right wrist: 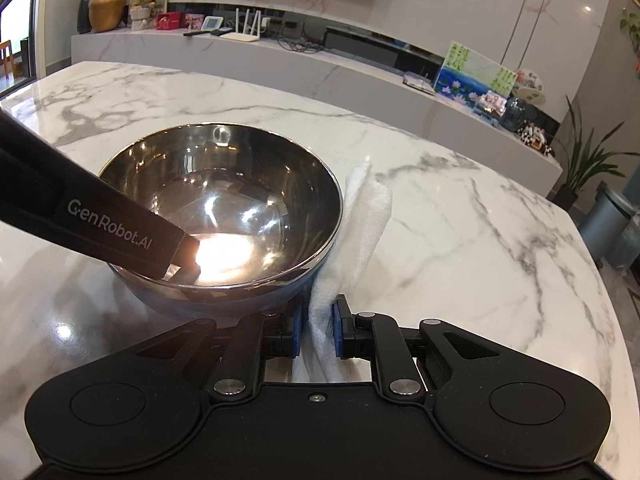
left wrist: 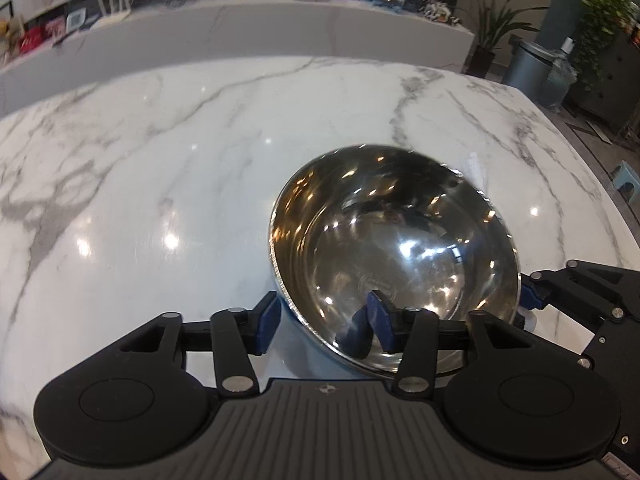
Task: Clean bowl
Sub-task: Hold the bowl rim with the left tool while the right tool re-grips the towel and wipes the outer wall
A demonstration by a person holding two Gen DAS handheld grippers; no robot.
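Note:
A shiny steel bowl (left wrist: 396,248) stands on the white marble table (left wrist: 160,168); it also shows in the right wrist view (right wrist: 224,204). My left gripper (left wrist: 324,326) is open and straddles the bowl's near rim, one blue pad outside and one inside. In the right wrist view the left gripper reaches into the bowl from the left. My right gripper (right wrist: 316,330) is shut on a white cloth (right wrist: 352,240), which lies against the bowl's outer right side. The right gripper also shows at the right edge of the left wrist view (left wrist: 528,294).
A long marble sideboard (right wrist: 280,56) with a router, frames and ornaments runs behind the table. A grey bin (right wrist: 612,216) and potted plants (right wrist: 588,160) stand beyond the table's right edge. A small blue stool (left wrist: 628,176) sits on the floor.

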